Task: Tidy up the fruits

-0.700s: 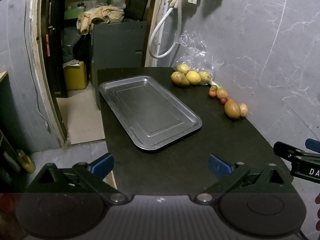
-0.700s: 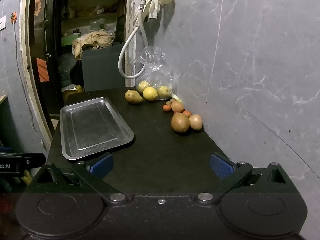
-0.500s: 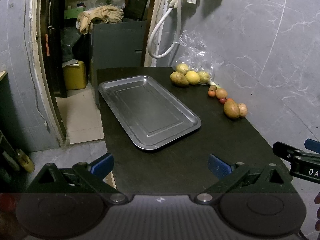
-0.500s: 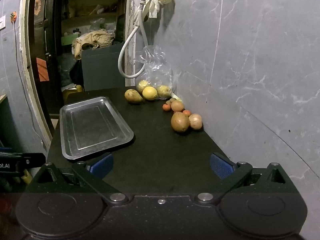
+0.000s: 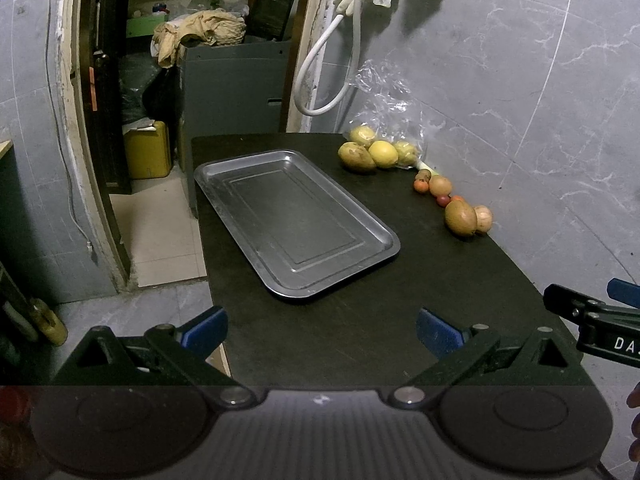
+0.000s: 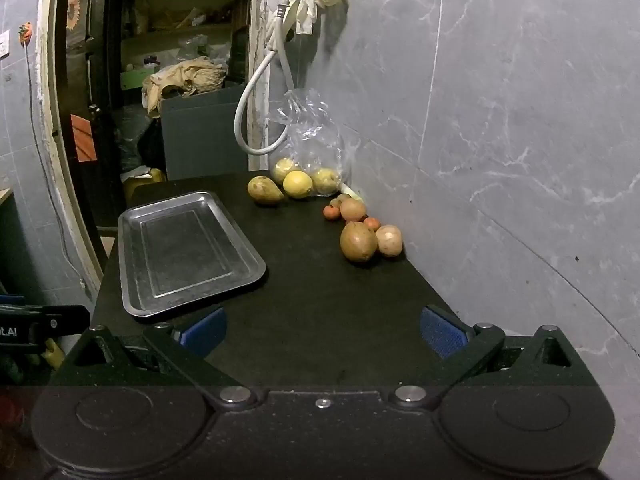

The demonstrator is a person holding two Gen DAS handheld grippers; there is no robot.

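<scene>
Here a dark surface [image 5: 360, 320] stands against a grey marbled wall [image 6: 520, 120], and on its left half lies a bare metal tray [image 5: 224, 176], set at an angle, with nothing in it. Beyond the tray, by the wall at the far edge, a clear plastic bag [image 6: 312, 132] slumps over two yellowish fruits, while a brownish pear [image 6: 264, 191] and a yellow lemon [image 6: 297, 184] lie just outside it, touching each other. Nearer along the wall runs a loose row of smaller fruit: a large brown fruit [image 6: 358, 241] touching a pale round one [image 6: 389, 240], a tan round fruit [image 6: 353, 209] behind them, and a few small orange ones [image 6: 330, 212] in among these. All the fruit sits well apart from the tray. The left gripper [image 5: 322, 326] hovers over the near edge of the surface with its blue-padded fingers [image 5: 204, 328] spread wide and empty; the right gripper [image 6: 322, 328] hangs likewise, fingers [image 6: 442, 336] spread, gripping nothing.
</scene>
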